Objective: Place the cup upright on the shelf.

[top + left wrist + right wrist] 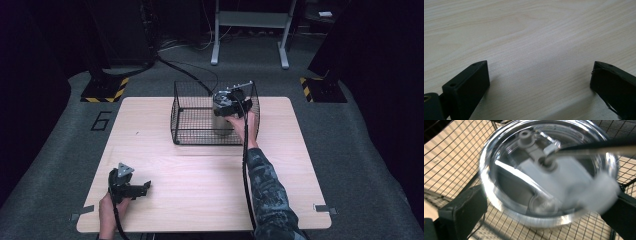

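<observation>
From the high view, a metal tumbler was seen upright inside the wire basket at the tabletop's far edge, the right gripper directly above it; the left gripper was held well apart; in the left gripper view, jaws were spread over bare wood; in the right gripper view, the tumbler's clear lid was shown between spread jaws, whether clamped could not be told.

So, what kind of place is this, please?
Probably a lab or recording studio, not a home: a lone wooden table on grey carpet, hazard-striped stand bases, and a floor marking "6".
</observation>
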The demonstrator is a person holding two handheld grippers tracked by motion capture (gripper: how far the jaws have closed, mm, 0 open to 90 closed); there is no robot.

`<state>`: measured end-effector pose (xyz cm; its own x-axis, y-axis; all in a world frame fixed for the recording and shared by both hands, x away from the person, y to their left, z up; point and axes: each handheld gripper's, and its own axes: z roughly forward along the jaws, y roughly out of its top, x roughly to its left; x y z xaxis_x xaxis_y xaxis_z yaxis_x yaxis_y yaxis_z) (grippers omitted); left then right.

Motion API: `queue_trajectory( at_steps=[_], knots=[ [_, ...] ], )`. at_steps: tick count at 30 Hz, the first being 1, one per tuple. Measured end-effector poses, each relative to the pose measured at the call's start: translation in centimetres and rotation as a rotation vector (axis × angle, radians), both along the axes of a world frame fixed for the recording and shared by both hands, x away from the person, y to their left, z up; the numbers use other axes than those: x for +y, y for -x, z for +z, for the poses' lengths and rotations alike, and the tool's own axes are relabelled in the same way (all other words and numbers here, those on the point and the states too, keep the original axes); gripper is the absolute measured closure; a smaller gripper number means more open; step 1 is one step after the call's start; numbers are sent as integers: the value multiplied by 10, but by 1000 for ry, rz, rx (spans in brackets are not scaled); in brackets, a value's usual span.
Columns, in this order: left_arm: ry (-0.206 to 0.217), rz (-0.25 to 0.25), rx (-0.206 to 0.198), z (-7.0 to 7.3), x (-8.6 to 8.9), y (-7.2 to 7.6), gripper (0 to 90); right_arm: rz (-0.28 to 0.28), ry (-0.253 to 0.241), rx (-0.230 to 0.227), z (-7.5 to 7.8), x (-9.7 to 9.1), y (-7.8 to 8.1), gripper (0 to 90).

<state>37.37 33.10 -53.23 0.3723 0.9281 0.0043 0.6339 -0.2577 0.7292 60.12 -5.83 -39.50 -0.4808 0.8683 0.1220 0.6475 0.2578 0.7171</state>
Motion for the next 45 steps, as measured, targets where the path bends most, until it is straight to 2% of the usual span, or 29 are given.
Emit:
queue_trajectory(
  at_steps=[4,7,8,9,11,15,16,18,23,29,32,33,35,37,41,45],
  knots=[
    [1,0,1,0,0,0,22,20,26,-10,5,-3,11,0],
    [1,0,1,0,0,0,22,47,38,-49,13,-9,28,0],
    [1,0,1,0,0,0,22,44,23,-51,15,-10,32,0],
    [1,0,1,0,0,0,22,51,34,-61,18,-12,37,0],
    [1,0,2,0,0,0,22,64,18,-68,23,-15,46,0],
    [1,0,1,0,0,0,22,93,22,-103,32,-23,65,0],
    [1,0,1,0,0,0,22,93,22,-103,32,-23,65,0],
    [1,0,1,0,0,0,22,98,24,-114,37,-28,81,0],
    [1,0,1,0,0,0,22,118,56,-144,39,-37,97,0],
    [1,0,1,0,0,0,21,116,72,-162,33,-56,126,0],
    [2,1,1,0,0,0,22,109,70,-166,31,-63,135,0],
    [1,0,1,0,0,0,22,103,74,-175,28,-70,143,0],
    [1,0,1,0,0,0,22,104,80,-178,26,-74,146,0],
    [1,0,1,0,0,0,21,89,83,-179,20,-83,158,0],
    [1,0,2,0,0,0,21,81,80,-179,13,-92,168,0],
    [-6,-4,1,0,0,0,21,52,86,-173,-4,-108,190,0]
  ],
)
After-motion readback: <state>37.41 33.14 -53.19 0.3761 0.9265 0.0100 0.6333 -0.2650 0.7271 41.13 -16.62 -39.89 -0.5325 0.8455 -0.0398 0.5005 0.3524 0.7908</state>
